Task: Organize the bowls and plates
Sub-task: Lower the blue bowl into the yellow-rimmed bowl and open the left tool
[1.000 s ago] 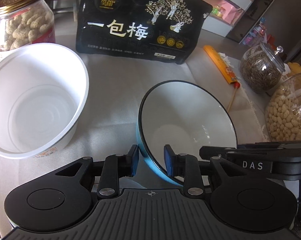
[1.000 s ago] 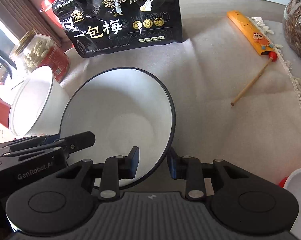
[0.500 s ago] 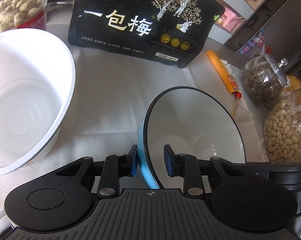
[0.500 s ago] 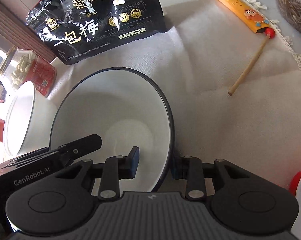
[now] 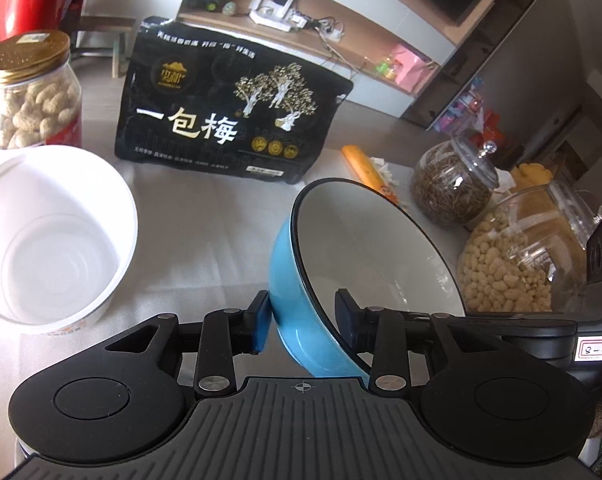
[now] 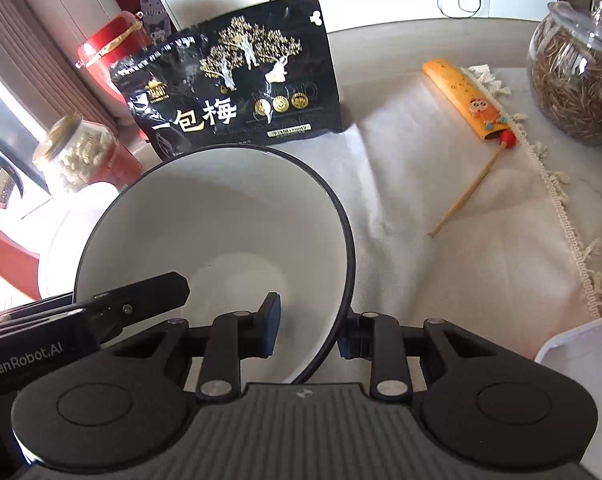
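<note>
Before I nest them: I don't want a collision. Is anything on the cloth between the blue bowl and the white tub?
Nothing visible. The blue bowl, gripped at its rim by both grippers, has only bare cloth between it and the white tub.

Black snack bag (image 5: 225, 112): "一包梅"; left hand-held gripper (image 6: 133, 308) body: "GenRobot.AI"

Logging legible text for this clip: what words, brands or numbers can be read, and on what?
"一包梅": black snack bag, large white characters; its small print is too small to read.
"GenRobot.AI": left gripper body, seen from the right wrist view.
"8-4V", handwritten and uncertain: white tag on the right gripper.
Peanut jar label: unreadable.
</note>
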Tool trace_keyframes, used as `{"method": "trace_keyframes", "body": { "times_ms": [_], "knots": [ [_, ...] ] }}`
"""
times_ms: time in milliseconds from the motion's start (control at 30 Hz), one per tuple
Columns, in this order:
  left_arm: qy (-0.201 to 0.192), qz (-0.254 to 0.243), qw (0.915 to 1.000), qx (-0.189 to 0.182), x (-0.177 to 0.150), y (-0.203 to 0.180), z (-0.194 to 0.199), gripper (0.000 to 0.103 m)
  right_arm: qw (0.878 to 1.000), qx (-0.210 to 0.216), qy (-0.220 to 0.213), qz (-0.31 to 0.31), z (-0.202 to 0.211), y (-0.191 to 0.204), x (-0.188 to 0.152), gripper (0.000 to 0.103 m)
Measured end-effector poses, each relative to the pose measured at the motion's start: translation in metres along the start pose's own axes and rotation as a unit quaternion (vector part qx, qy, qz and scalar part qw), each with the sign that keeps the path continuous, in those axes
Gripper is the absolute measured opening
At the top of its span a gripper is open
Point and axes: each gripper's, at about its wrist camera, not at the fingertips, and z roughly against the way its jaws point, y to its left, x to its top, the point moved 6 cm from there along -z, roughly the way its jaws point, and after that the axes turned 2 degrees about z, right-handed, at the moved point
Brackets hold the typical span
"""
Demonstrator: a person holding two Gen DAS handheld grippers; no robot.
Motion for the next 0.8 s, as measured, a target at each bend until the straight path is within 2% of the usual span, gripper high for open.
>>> {"method": "trace_keyframes", "body": {
  "times_ms": [133,267,367,500,600,800],
  "knots": [
    [0.006,-0.037,0.9988,-0.032,-0.021,-0.019,0.022,0.04,1.0,0.007,-0.009,0.007,0.041,0.0,-0.018,0.028],
    [0.059,-0.039,0.9959,-0.057,-0.057,-0.019,0.02,0.037,1.0,0.0,-0.004,0.008,0.06,-0.006,-0.054,0.028],
    [0.086,-0.039,0.9944,-0.047,-0.082,-0.017,0.011,0.037,1.0,0.0,0.012,-0.009,0.056,-0.015,-0.084,0.028],
    [0.108,-0.049,0.9922,-0.038,-0.098,-0.019,0.003,0.039,0.999,-0.026,0.022,-0.011,0.043,-0.018,-0.113,0.028],
    [0.109,-0.065,0.9915,-0.029,-0.101,-0.023,0.004,0.039,0.999,-0.042,0.026,-0.017,0.036,-0.023,-0.125,0.028],
    [0.111,-0.067,0.9913,-0.026,-0.103,-0.022,0.007,0.039,0.998,-0.037,0.015,-0.04,0.038,-0.027,-0.131,0.028]
  ]
}}
